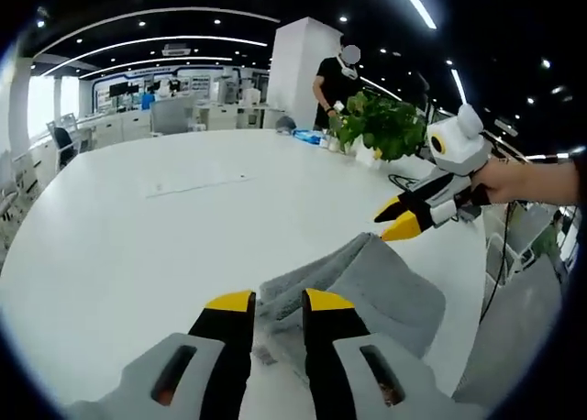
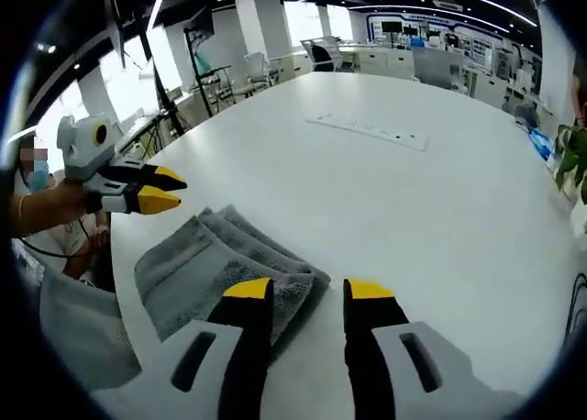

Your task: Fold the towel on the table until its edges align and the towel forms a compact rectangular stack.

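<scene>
A grey towel (image 1: 376, 282) lies folded into a thick rectangle near the rim of the white round table (image 1: 138, 246). In the left gripper view my left gripper (image 1: 278, 301) stands open just above the towel's near edge, holding nothing. My right gripper (image 1: 396, 220) comes in from the right, open, hovering over the towel's far corner. In the right gripper view the towel (image 2: 206, 264) shows several stacked layers along one side. My right gripper (image 2: 309, 290) is open at its near end, and the left gripper (image 2: 163, 189) hangs open above the far left corner.
A flat white sheet (image 1: 197, 182) lies mid-table, also seen as a sheet (image 2: 367, 129) in the right gripper view. A green potted plant (image 1: 381, 127) stands at the far rim, with a person (image 1: 337, 76) behind it. The table's edge (image 2: 124, 282) runs close by the towel.
</scene>
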